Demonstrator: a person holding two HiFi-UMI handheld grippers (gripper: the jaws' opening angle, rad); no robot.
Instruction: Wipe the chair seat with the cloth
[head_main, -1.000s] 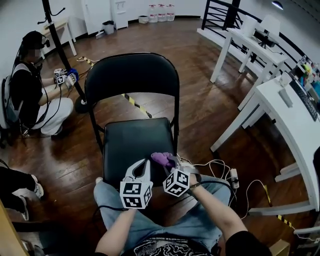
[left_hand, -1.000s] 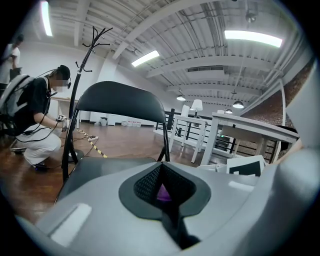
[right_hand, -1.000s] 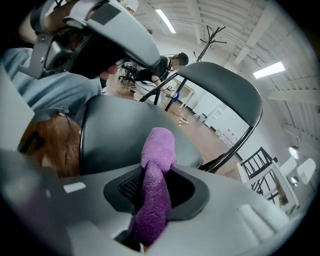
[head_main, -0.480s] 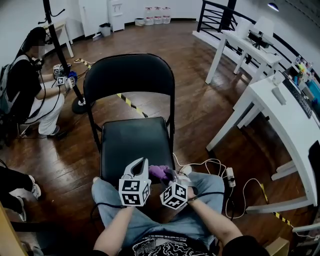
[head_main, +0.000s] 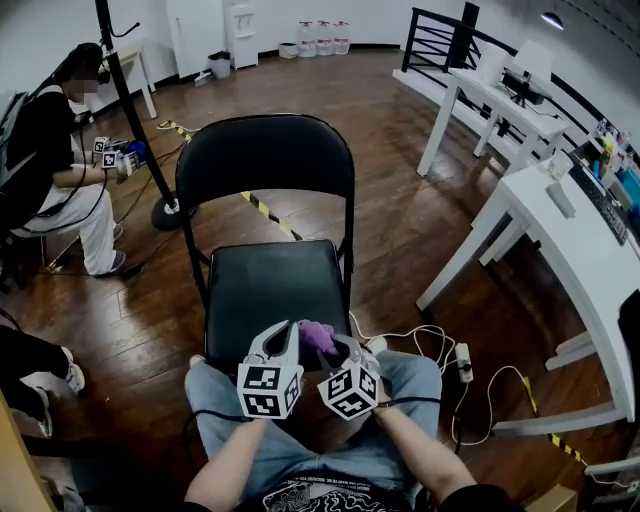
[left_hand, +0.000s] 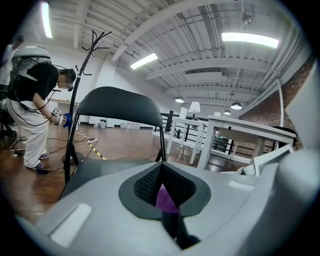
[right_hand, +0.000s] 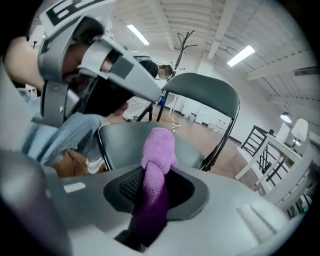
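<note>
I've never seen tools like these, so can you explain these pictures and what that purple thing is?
A person sits facing a black folding chair and holds a pinching tool, called a gripper, in each hand. One picture comes from a camera on the person's head, looking down. The other two come from small cameras riding on the grippers, each looking along its own two jaws. The right gripper pinches a purple cloth, meant for wiping the seat. The left gripper has its jaws closed; a bit of purple shows in their gap, but I can't tell whether it pinches the cloth. Nothing lies on the seat. Another person works at the far left.
</note>
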